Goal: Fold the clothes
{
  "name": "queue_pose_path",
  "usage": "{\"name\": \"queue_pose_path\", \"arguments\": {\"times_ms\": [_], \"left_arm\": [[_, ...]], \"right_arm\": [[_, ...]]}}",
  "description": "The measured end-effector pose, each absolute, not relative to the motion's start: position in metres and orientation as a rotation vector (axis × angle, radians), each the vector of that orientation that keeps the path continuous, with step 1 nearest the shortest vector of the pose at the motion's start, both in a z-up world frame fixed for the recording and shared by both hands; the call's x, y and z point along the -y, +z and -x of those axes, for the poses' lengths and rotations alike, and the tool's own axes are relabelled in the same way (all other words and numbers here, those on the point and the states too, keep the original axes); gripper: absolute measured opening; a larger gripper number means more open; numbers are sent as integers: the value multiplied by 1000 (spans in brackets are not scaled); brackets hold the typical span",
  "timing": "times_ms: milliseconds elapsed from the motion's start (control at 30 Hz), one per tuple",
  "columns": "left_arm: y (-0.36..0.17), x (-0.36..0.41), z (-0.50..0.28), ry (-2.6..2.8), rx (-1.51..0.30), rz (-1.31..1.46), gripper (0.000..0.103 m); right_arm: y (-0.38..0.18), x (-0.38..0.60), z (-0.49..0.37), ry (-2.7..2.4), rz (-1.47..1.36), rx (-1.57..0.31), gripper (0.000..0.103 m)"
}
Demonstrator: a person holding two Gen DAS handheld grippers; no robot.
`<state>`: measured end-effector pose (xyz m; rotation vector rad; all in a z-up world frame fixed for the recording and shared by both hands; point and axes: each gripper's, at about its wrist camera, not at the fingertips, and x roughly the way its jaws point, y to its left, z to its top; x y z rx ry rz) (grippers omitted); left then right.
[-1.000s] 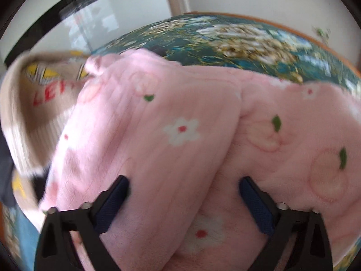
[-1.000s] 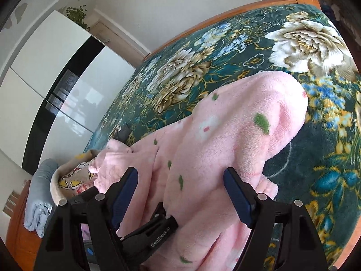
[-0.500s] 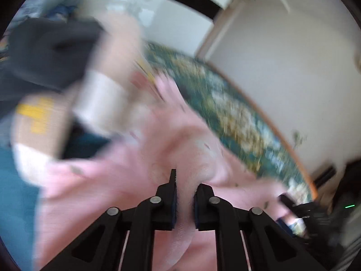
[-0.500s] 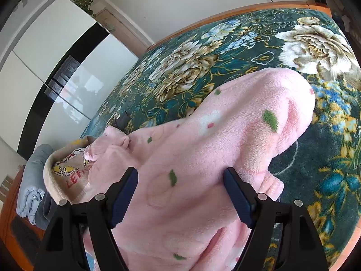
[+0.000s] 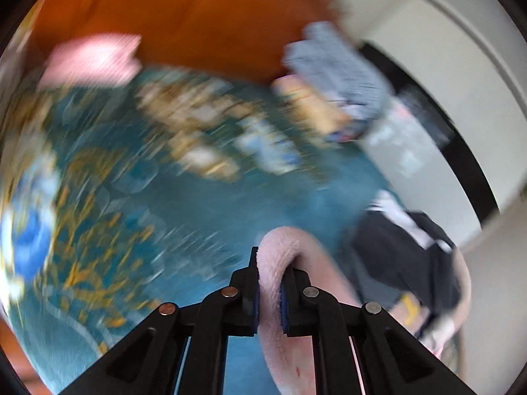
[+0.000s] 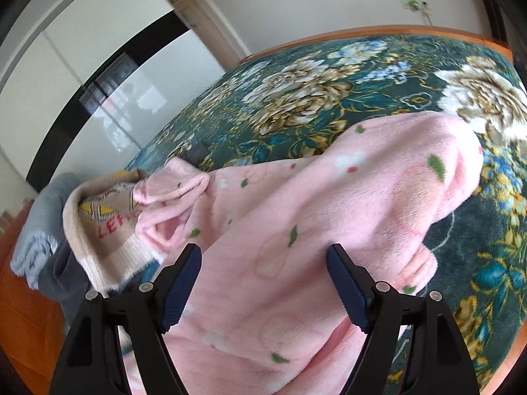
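Observation:
A pink fleece garment with green leaves and white flowers lies bunched on the floral bed cover. My right gripper is open just above the garment's near part, its jaws wide apart. My left gripper is shut on a fold of the pink fleece, which loops out over the fingertips and hangs down to the right. The left wrist view is blurred by motion.
A beige knit sweater with red letters lies left of the pink garment. Grey-blue clothes are piled by the bed's edge. In the left wrist view, a dark garment, striped clothes and a folded pink item lie on the bed.
My left gripper closed on a fold of the pink garment, lifted it and swung round toward the head of the bed. My right gripper stayed open over the garment.

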<state>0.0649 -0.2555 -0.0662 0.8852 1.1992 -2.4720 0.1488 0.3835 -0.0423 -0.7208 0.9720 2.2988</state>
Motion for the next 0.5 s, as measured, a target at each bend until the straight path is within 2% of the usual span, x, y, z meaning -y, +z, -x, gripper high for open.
{"name": "queue_pose_path", "arguments": {"times_ms": [67,333,500], "left_arm": [[-85,264,-67,-2394,-1281,-903,9],[-105,294,-71,-2325,-1279,-968,9],[-94,303,-68,-2335,-1056,-959,10]], "right_arm": [[-43,-378,-144,2319,744,-934,79],[-47,-379,-140,2318,774,-916,79],[-48,-380,-138,2322,785,-912,79]]}}
